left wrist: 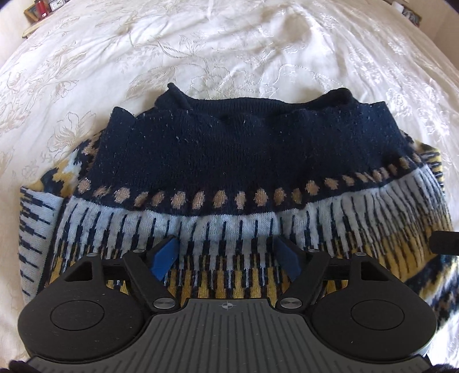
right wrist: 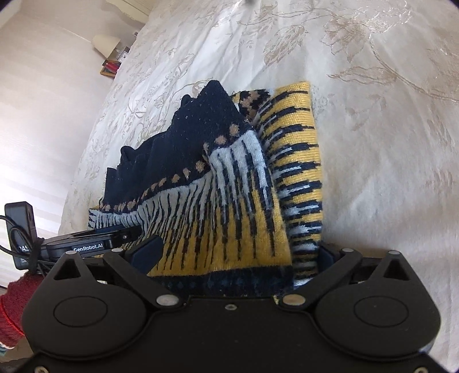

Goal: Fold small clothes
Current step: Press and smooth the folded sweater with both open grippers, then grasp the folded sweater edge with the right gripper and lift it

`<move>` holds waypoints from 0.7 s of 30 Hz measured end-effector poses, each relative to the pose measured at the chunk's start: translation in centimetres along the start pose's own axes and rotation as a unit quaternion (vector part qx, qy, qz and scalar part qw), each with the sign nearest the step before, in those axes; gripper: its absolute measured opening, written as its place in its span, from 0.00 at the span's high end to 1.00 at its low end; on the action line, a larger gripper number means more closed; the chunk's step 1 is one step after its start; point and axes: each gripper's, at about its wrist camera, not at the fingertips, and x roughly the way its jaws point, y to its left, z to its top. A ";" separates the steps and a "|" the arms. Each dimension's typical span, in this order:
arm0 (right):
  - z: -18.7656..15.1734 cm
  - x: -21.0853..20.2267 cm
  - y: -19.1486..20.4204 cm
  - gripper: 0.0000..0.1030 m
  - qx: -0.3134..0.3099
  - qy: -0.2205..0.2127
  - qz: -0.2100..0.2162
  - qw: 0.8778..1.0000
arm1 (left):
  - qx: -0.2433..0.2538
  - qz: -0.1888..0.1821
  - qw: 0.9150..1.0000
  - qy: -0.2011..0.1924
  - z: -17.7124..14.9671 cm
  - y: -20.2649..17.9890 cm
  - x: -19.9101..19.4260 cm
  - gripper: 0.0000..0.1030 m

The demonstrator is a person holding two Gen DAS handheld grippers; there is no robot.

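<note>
A small knitted sweater [left wrist: 218,160], navy at the top with tan dots and white, navy and yellow stripes, lies partly folded on the white bedspread [left wrist: 229,48]. My left gripper [left wrist: 228,258] is open just above its striped part, blue pads [left wrist: 166,259] apart, nothing between them. In the right wrist view the sweater [right wrist: 229,206] is bunched up, a yellow striped sleeve [right wrist: 298,160] on its right. My right gripper [right wrist: 238,258] is open with the sweater's lower edge lying between its fingers. The left gripper [right wrist: 86,244] shows at the sweater's left.
The embroidered white bedspread [right wrist: 373,143] surrounds the sweater. A lamp [right wrist: 106,44] and small items [left wrist: 40,8] stand on a bedside table beyond the bed's edge. A red knitted sleeve [right wrist: 14,310] shows at lower left.
</note>
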 end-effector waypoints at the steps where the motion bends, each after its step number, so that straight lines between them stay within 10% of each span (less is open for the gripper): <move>1: 0.1 -0.1 -0.1 0.01 0.004 0.000 0.003 1.000 | 0.000 -0.001 1.000 0.002 0.1 0.0 0.1 0.27; 10: 0.3 -0.9 -0.7 0.60 0.050 0.001 0.001 0.999 | -0.001 -0.008 1.000 -0.007 0.0 0.1 0.2 0.23; 21: 0.8 -3.2 9.9 0.66 -0.029 -0.018 -0.081 0.996 | -0.029 -0.045 0.997 -0.057 -1.7 6.2 -6.3 0.24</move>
